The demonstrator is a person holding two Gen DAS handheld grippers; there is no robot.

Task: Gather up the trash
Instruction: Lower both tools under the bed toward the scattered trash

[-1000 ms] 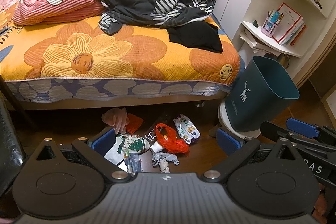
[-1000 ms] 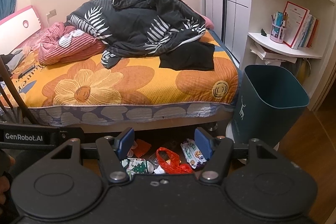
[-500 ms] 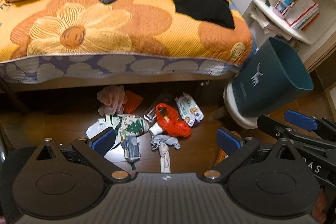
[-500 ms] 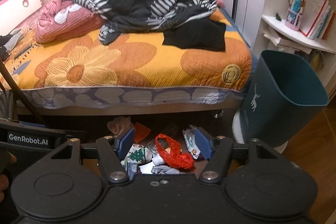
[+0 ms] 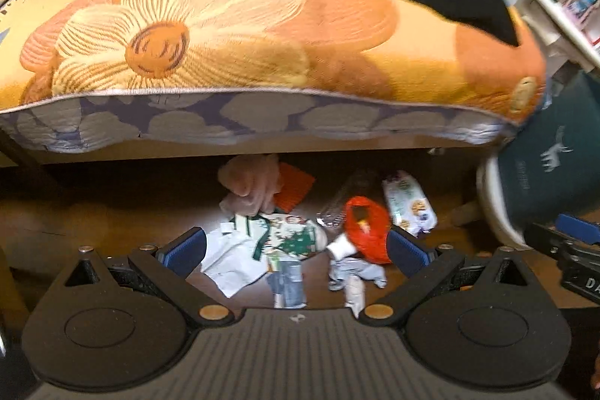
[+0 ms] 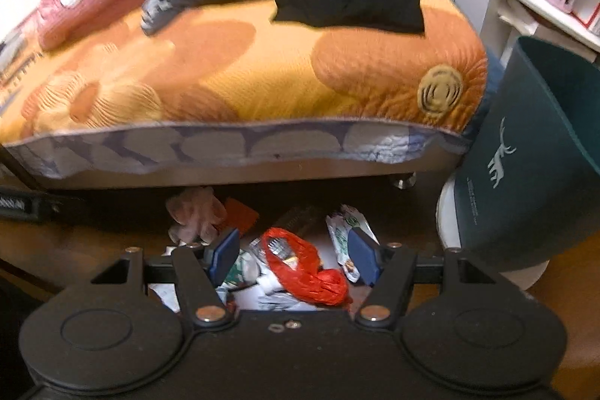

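Both the left gripper [image 5: 296, 252] and right gripper [image 6: 296, 259] hang spread and empty above the scattered floor litter — crumpled red plastic bag [image 6: 305, 268], white printed wrappers [image 5: 262, 246] — beside the dark teal plastic bin [image 6: 532, 175] at the bed's [image 5: 262, 36] foot.

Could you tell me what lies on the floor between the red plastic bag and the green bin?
In the left wrist view, a white printed snack packet lies between the red bag and the bin.
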